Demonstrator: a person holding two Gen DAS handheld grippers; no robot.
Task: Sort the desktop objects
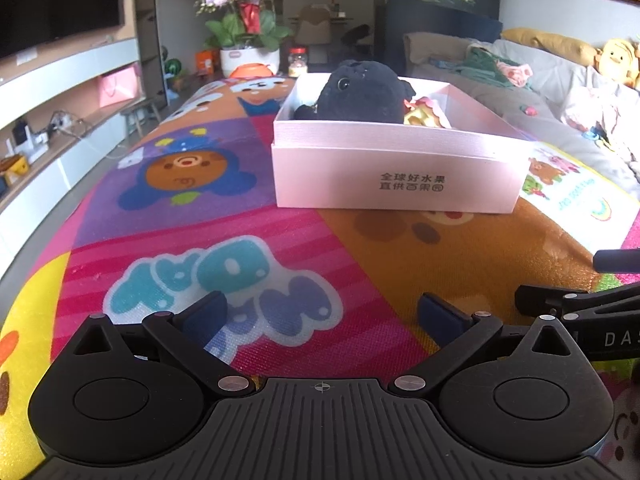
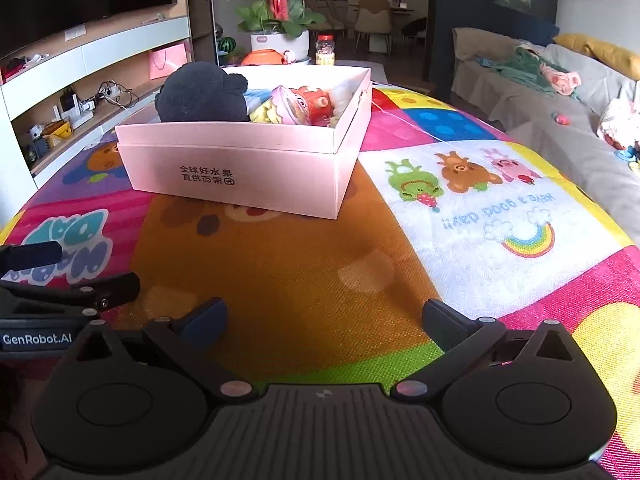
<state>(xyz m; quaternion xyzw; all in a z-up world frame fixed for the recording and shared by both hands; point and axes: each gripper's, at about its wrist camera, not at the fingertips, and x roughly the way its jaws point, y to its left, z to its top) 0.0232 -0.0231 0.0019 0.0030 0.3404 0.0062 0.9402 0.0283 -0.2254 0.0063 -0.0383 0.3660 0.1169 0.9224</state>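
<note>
Two low wrist views (shared box (image 1: 396,176))

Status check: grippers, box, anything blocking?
Left gripper open, empty. Right gripper open, empty. Pink box holds black plush, toys. Mat ahead unobstructed.

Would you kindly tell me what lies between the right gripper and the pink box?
Only bare play mat; nothing lies between the right gripper and pink box, per the right wrist view.

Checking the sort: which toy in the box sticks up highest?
The black plush toy at the pink box's left end; the red and yellow toys beside it lie lower.
</note>
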